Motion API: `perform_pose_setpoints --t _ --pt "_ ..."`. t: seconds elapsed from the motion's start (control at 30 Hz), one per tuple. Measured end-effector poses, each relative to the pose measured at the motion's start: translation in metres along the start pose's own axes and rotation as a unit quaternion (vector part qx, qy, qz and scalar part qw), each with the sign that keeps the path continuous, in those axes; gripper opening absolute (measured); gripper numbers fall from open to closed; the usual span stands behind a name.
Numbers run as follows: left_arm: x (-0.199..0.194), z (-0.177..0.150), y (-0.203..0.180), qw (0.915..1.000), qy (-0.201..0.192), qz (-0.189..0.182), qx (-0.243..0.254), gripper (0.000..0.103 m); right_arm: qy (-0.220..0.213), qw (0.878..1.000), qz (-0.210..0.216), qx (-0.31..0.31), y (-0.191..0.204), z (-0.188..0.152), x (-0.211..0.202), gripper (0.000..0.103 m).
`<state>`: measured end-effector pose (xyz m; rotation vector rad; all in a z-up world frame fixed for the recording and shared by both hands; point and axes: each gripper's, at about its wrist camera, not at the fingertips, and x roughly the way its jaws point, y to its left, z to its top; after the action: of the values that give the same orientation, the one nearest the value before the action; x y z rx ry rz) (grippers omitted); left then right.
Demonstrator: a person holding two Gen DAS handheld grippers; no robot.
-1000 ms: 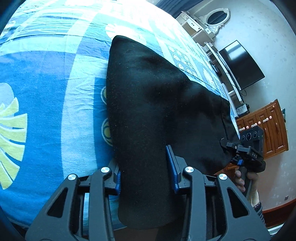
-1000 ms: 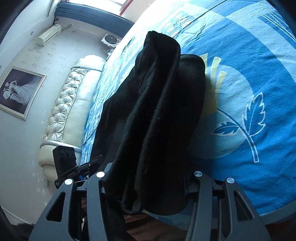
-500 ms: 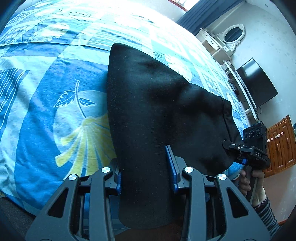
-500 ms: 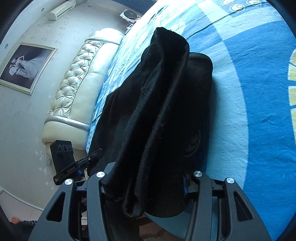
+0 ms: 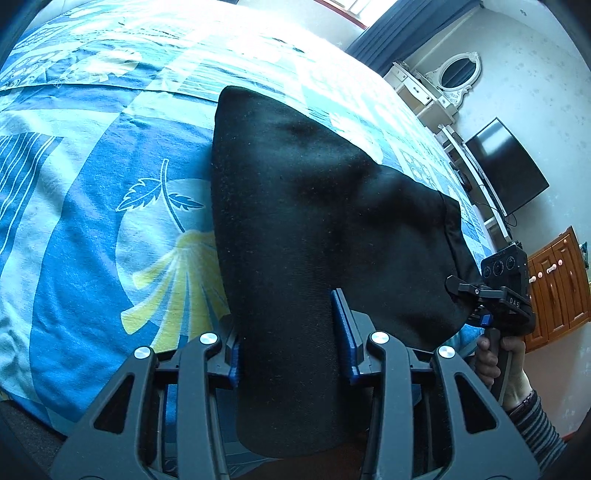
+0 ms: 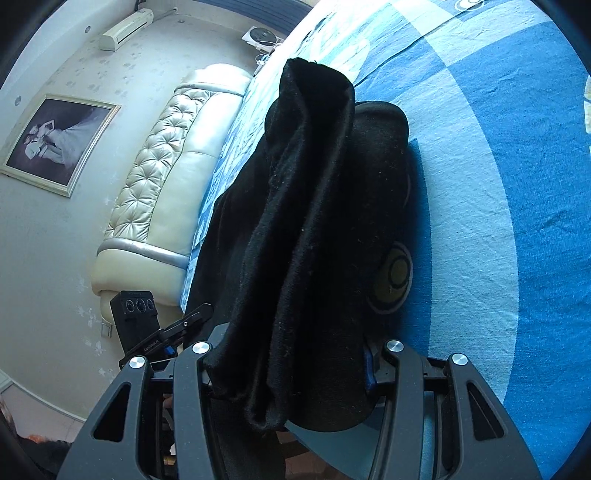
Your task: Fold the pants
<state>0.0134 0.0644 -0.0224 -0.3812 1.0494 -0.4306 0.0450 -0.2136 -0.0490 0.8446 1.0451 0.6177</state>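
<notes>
Black pants [image 5: 314,229] draped over blue patterned bed [image 5: 92,229], near edge lifted between both tools. Left hand-held gripper [image 5: 291,350] partly closed, blue pads pinching thick fold of pants. Right hand-held gripper [image 6: 291,369] also part-way closed, clamped on bunched layers of same garment (cloth hides left pad). Right hand [image 5: 498,362] grips its handle at bed edge. Padded headboard [image 6: 162,177] behind.

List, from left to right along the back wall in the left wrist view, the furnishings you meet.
Dark curtain → white dresser with oval mirror → black television → wooden cabinet.
</notes>
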Motion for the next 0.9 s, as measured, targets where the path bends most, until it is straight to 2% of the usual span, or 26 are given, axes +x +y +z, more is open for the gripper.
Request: perform_pose_setpoints --t 0.23,0.33,0.37,0.5,0.6,0.73,0.8,0.9 --pt "0.001 -0.001 0.001 1.0 0.002 -0.002 -0.005 0.042 -0.006 1.0 0.007 0.001 -0.004 -0.001 -0.002 0.049" --pt "0.001 -0.002 0.003 0.9999 -0.001 -0.01 -0.005 0.047 -0.007 1.0 0.004 0.0 -0.003 -0.002 -0.005 0.051" --pt "-0.001 -0.002 0.004 0.9998 -0.003 -0.017 -0.005 0.049 -0.007 1.0 -0.001 -0.003 -0.002 -0.002 -0.007 0.054" --pt "-0.02 -0.002 0.013 0.9977 -0.012 -0.065 -0.015 0.07 0.002 0.999 -0.042 -0.025 0.008 0.0 -0.022 0.066" --pt "-0.035 0.001 0.023 0.9955 -0.027 -0.089 -0.018 0.077 -0.02 0.998 -0.044 -0.028 0.009 0.007 -0.043 0.07" --pt "-0.04 0.026 0.029 0.9937 -0.051 -0.1 -0.003 0.078 -0.056 0.998 -0.036 -0.007 -0.003 0.031 -0.054 0.074" --pt "-0.029 0.047 0.03 0.9923 -0.043 -0.116 0.002 0.082 -0.06 0.998 -0.026 0.008 -0.011 0.047 -0.046 0.075" --pt "-0.004 0.076 0.031 0.9923 -0.026 -0.121 -0.004 0.082 -0.062 0.998 -0.014 0.026 -0.019 0.071 -0.029 0.075"
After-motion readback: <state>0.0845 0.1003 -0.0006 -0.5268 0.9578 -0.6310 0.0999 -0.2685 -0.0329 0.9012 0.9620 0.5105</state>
